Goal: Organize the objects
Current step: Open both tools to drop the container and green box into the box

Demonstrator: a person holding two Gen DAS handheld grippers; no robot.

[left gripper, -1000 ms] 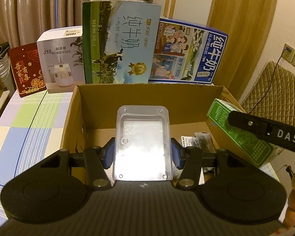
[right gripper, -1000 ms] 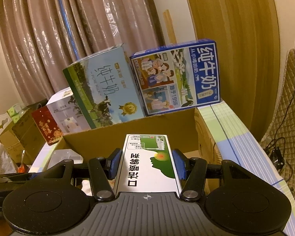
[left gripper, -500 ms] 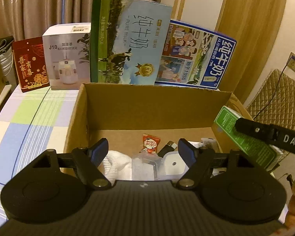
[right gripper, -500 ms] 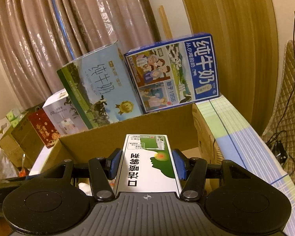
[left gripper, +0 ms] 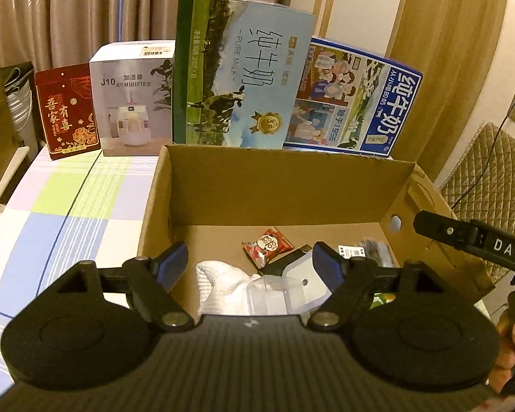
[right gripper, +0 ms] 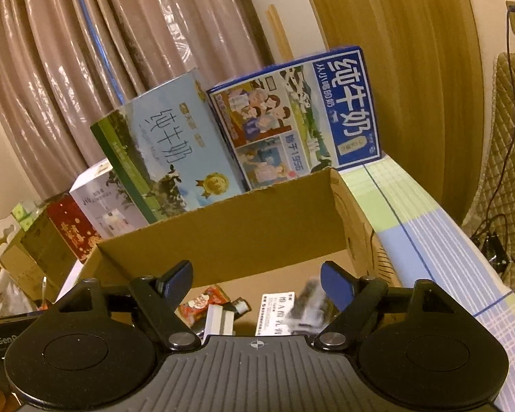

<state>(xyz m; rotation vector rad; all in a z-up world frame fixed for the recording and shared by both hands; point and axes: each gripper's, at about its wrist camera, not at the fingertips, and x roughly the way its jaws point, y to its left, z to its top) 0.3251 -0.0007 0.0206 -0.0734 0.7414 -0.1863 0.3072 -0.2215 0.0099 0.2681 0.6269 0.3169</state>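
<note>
My left gripper (left gripper: 249, 264) is open over the open cardboard box (left gripper: 285, 185), nothing between its fingers. Below it in the box lie a clear plastic case (left gripper: 271, 297), a white cloth (left gripper: 223, 288) and a red snack packet (left gripper: 266, 245). My right gripper (right gripper: 255, 279) is open too, above the box's right half (right gripper: 230, 237). Under it a white printed box (right gripper: 274, 312) lies inside, with something blurred (right gripper: 309, 304) beside it, near the red snack packet (right gripper: 202, 302). The right gripper's black body (left gripper: 470, 237) reaches in from the right in the left wrist view.
Two milk cartons (left gripper: 240, 79) (left gripper: 353, 103) stand behind the box, with a humidifier box (left gripper: 130, 103) and a red gift box (left gripper: 68, 113) to their left. The checked tablecloth (left gripper: 68, 206) spreads left of the box. A padded chair (left gripper: 491, 178) is at the right.
Both grippers opened. The left let go of the clear plastic case, which now lies in the box. The right let go of the green and white box, which dropped in.
</note>
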